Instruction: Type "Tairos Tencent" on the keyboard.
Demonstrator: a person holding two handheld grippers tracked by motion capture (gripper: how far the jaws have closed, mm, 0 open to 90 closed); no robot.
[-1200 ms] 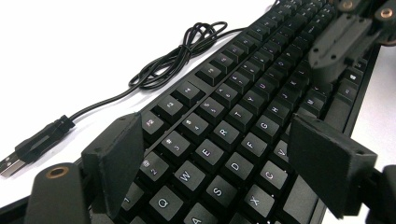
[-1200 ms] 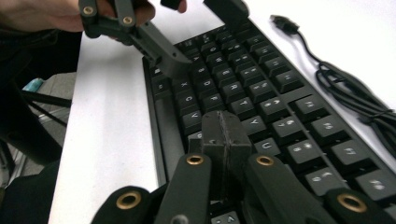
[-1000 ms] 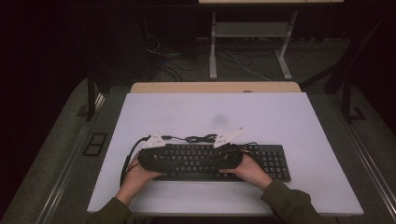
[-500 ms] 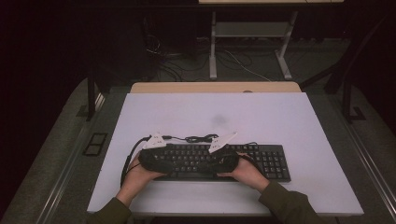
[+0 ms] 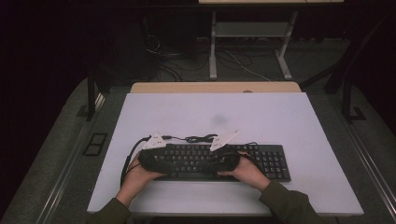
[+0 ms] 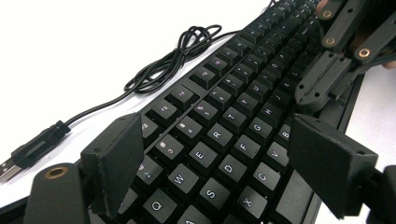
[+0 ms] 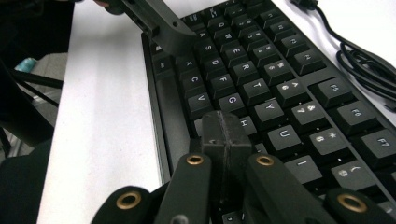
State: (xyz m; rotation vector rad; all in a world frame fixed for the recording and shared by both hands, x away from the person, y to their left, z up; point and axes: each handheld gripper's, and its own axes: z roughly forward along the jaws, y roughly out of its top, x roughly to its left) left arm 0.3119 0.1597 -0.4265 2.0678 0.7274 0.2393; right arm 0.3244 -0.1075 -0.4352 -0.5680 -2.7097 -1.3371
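Note:
A black keyboard [image 5: 261, 161] lies across the near part of the white table [image 5: 215, 112]. Its cable [image 5: 201, 138] is coiled just behind it. My left gripper [image 5: 173, 161] hovers over the left half of the keyboard [image 6: 233, 116]. Its jaws are open, one above the number row and one above the bottom letter row, with nothing gripped in my left gripper [image 6: 219, 163]. My right gripper [image 5: 209, 162] comes in from the other side. In its own view my right gripper [image 7: 226, 133] is shut, its tip low over the keys [image 7: 261, 88] near H and the bottom row.
The cable's USB plug [image 6: 32, 149] lies loose on the table left of the keyboard. The coiled cable [image 7: 369, 60] lies just beyond the function row. A wooden strip [image 5: 215, 87] borders the table's far edge, with desk legs and floor cables beyond.

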